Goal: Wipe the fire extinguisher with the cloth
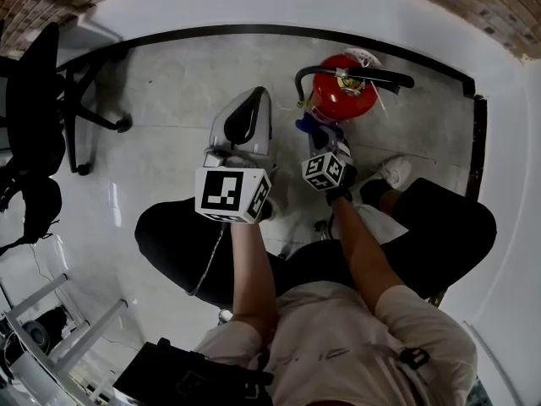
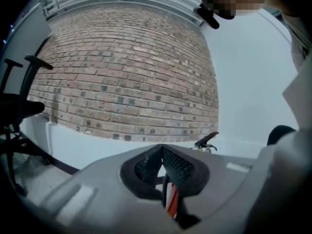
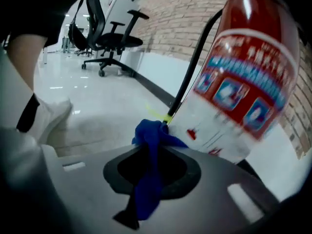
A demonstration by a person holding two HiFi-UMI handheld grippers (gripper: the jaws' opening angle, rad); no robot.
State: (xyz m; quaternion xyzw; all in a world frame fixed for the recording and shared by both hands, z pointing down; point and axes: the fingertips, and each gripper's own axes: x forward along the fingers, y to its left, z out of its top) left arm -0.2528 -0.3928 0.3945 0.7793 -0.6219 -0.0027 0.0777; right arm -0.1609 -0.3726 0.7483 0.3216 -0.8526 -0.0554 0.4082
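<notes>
The red fire extinguisher stands on the floor near the corner of the wall, its black lever on top. In the right gripper view its red and white body fills the right side, with a black hose running down it. My right gripper is shut on a blue cloth, and the bunched cloth presses against the extinguisher's lower side. My left gripper hangs to the left of the extinguisher, apart from it. Its pads meet with nothing between them. The lever tip shows beyond it.
A black office chair stands at the far left, and more chairs show in the right gripper view. A white wall with black baseboard and brick above curves behind. The person's knees and a white shoe are close by.
</notes>
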